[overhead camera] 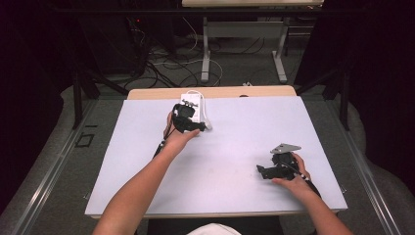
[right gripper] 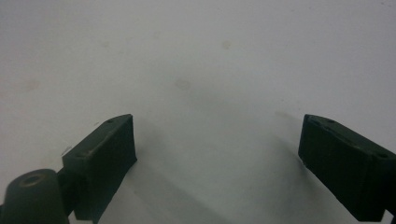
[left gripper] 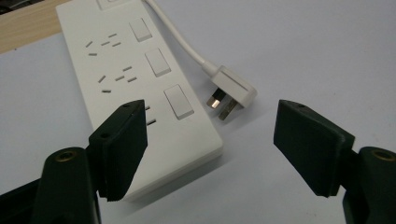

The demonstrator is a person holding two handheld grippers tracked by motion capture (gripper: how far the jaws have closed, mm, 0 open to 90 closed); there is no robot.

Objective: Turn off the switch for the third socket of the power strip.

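The left hand-held gripper [overhead camera: 192, 123] hovers at the near end of the white power strip [overhead camera: 192, 105], which lies at the far edge of the bench [overhead camera: 147, 161]. Its jaws stand wide apart and grip nothing. The left gripper view gives details that the high view hides: three rocker switches [left gripper: 178, 101] on the power strip, and the white plug [left gripper: 231, 91] lying just beside the strip, its metal pins toward the gripper. Far to the right of the power strip, the right hand-held gripper [overhead camera: 263, 171] rests low over the bench; its own view shows the jaws wide open over bare, lightly stained surface.
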